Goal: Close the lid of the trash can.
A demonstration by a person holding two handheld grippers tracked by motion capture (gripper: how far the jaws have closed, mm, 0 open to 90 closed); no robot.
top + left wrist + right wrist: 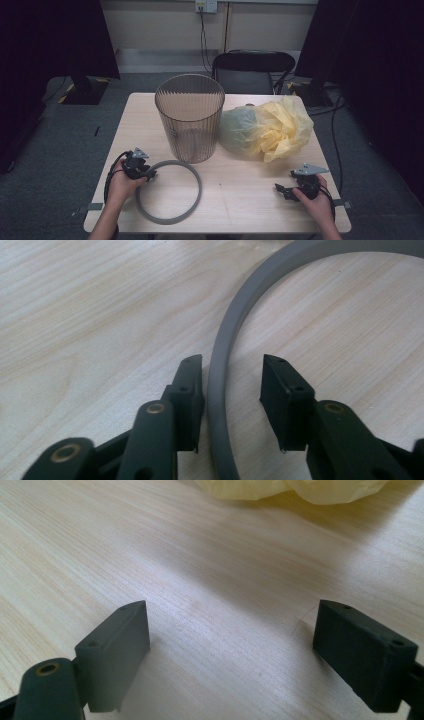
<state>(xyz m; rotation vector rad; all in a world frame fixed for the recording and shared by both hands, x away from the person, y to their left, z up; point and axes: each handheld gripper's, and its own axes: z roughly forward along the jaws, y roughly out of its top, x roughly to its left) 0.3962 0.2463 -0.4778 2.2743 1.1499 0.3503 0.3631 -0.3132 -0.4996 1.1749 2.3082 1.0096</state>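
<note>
Straddling the grey ring [227, 360], the left tongs [232, 385] sit at the ring's near-left arc, close to the surface's [240, 200] near-left corner. The band runs straight up between the two jaws in the left gripper view, so its local long axis lines up with the tongs' reach and the jaws cross it squarely. Left jaw is touching or nearly touching the band's outer face; the right jaw stands apart from the inner face, a clear gap showing. So not clenched yet: partly closed around the ring, not gripping. My read: closing the remaining gap is what the next move calls for, and the band sits off-centre toward the left jaw, so it may slide a little sideways.

Left hand [122, 182] is by far the nearer; the right tongs [284, 191] sit well apart by the near-right corner, released wide, bare wood between the jaws.

Ring look: thin flat hoop, matte grey, smooth, lying flat on the surface, far arc just in front of the ribbed translucent bin [190, 117]. Crumpled yellow bag [270, 127] lies right of the bin, touching or nearly so.
</note>
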